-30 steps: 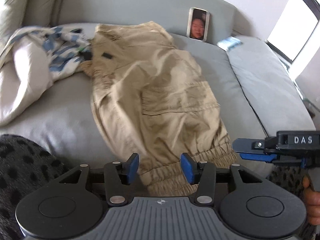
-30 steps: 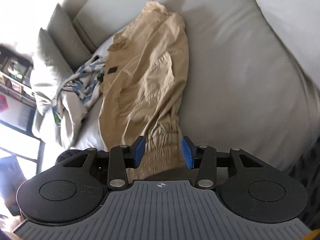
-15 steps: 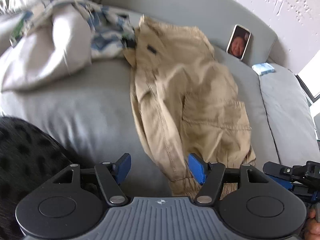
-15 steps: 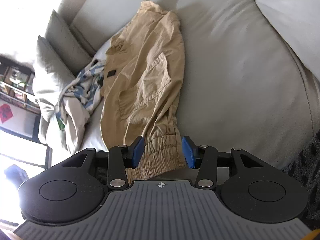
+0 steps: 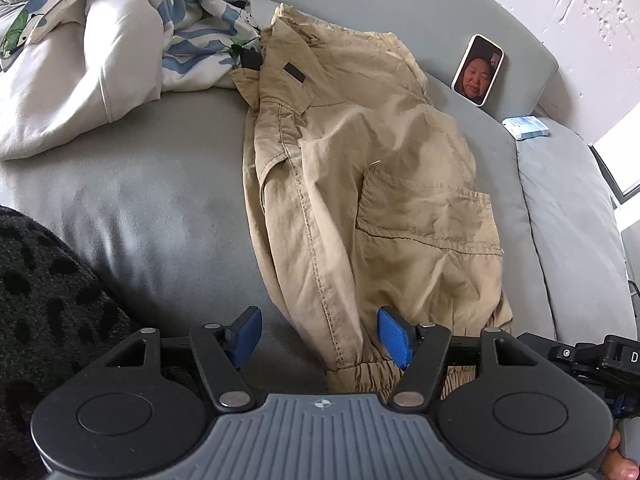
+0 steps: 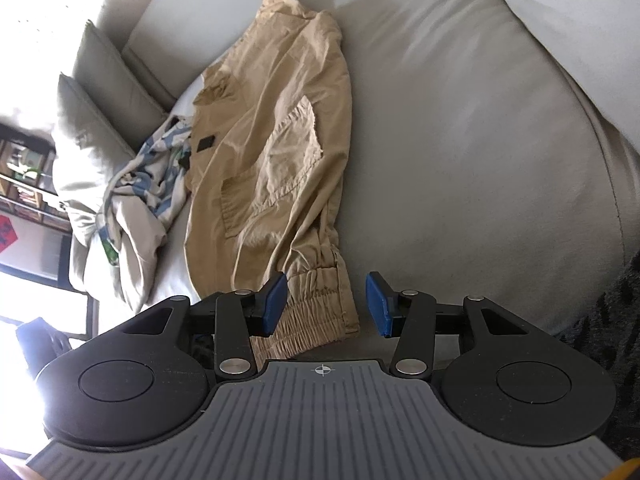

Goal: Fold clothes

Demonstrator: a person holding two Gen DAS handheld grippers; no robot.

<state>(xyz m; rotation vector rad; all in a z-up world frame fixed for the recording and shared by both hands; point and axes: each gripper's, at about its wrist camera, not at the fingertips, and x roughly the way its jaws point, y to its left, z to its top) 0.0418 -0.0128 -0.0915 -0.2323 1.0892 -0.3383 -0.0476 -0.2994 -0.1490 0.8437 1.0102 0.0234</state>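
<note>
Tan cargo trousers (image 5: 360, 168) lie folded lengthwise on a grey sofa seat (image 5: 140, 208), waistband far, elastic cuffs near. My left gripper (image 5: 320, 336) is open, its jaws astride the left edge of the cuff end, empty. The trousers also show in the right wrist view (image 6: 272, 152). My right gripper (image 6: 326, 304) is open and empty, its jaws either side of the elastic cuff (image 6: 316, 304). The right gripper's body shows at the lower right of the left wrist view (image 5: 580, 360).
A white and blue patterned garment (image 5: 120, 40) is bunched at the far left beside the waistband. A phone (image 5: 478, 70) leans on the sofa back, a tissue pack (image 5: 526, 128) beside it. Cushions (image 6: 100, 92) stand at the sofa's end. A dark spotted fabric (image 5: 40, 300) lies near left.
Both grippers have opened wider and let go of the cuffs. The left gripper has shifted to the left edge of the trousers, which now lie flatter on the seat.
</note>
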